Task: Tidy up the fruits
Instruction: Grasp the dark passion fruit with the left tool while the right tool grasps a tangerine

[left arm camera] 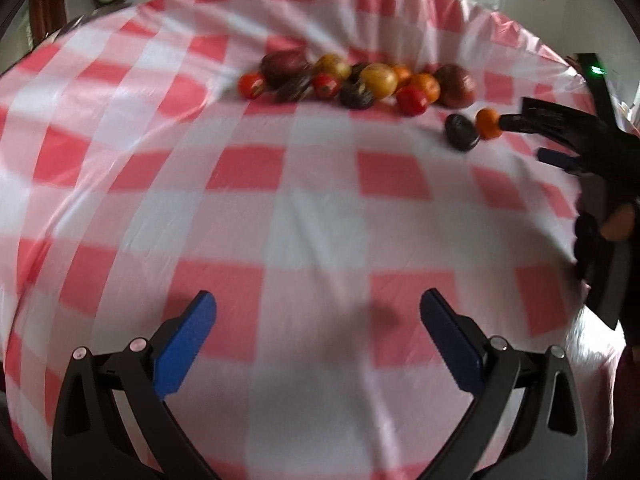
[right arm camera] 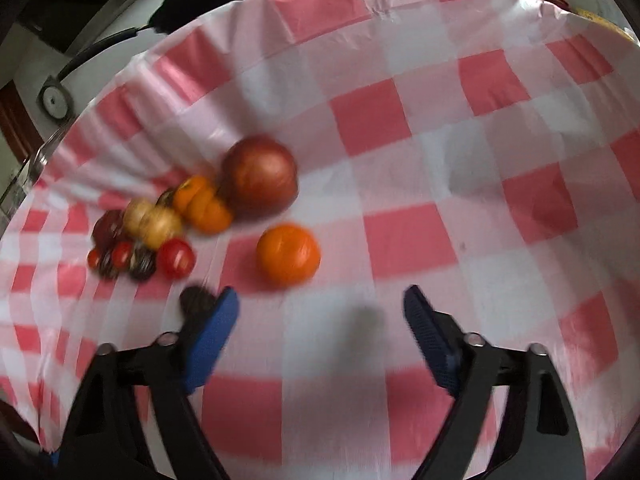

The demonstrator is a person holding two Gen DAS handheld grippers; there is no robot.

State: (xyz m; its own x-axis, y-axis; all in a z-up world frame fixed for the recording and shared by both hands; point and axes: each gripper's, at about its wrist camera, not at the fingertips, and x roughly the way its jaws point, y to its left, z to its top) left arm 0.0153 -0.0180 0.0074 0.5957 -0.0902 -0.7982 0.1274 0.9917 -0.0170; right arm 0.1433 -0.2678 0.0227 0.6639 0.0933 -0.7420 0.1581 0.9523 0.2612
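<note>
The fruits sit together in a loose cluster (left arm camera: 356,82) on the checked tablecloth (left arm camera: 320,200), toward twelve o'clock in the left wrist view: two large reddish fruits at the ends, yellow ones, small red ones, orange ones and dark ones mixed between. No sorting by kind or colour shows there yet, and no bowl or tray is in view, so most of the organizing appears to remain.

Two pieces lie apart from the cluster, at about two o'clock in that view: an orange fruit (right arm camera: 288,255) and a dark fruit (right arm camera: 196,300) just beside it.

The right gripper (right arm camera: 320,312) has its jaws apart and holds nothing; the orange fruit lies just ahead of its fingertips, and the dark fruit sits by the outer side of its left finger (right arm camera: 216,320). The left gripper (left arm camera: 318,324) is also spread wide and empty over bare cloth at six o'clock, well apart from the fruit.
</note>
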